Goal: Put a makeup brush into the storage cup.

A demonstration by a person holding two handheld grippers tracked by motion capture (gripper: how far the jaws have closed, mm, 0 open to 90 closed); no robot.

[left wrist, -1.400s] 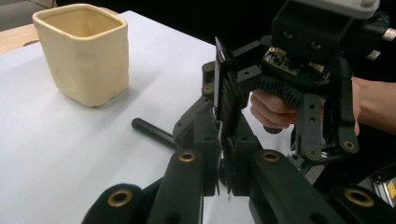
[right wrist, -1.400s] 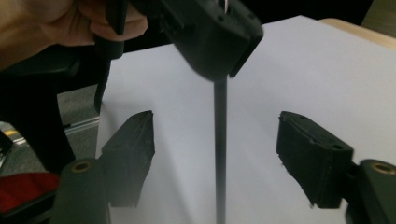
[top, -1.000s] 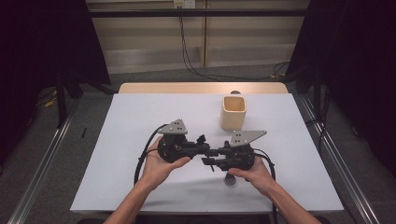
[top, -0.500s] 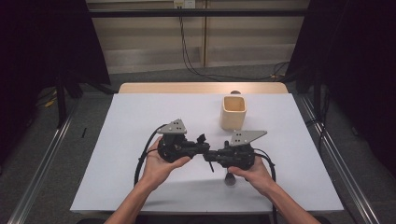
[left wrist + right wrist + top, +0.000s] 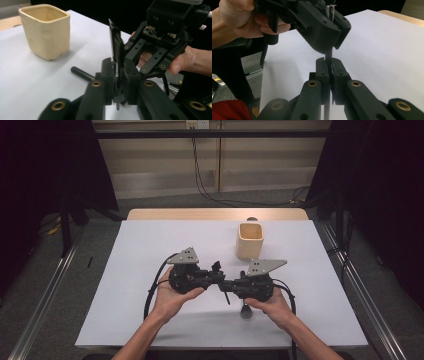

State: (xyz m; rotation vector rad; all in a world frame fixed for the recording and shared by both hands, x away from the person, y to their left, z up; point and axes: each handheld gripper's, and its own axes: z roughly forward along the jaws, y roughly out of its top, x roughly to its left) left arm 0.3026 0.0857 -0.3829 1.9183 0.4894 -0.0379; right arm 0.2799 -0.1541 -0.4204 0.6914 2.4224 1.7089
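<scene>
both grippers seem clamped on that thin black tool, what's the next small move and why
Probably open one gripper, likely the left gripper, so the right gripper can carry the thin black tool alone. Both sets of jaws are shut on the same tool in mid-air above the white table, and the cream cup stands empty just beyond them, a plausible place for it.

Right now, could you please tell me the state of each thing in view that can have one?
Left gripper: shut on the thin black tool.
Right gripper: shut on the same tool.
Thin black tool: held between both grippers, above the table.
Cream cup: upright, standing untouched.
</scene>
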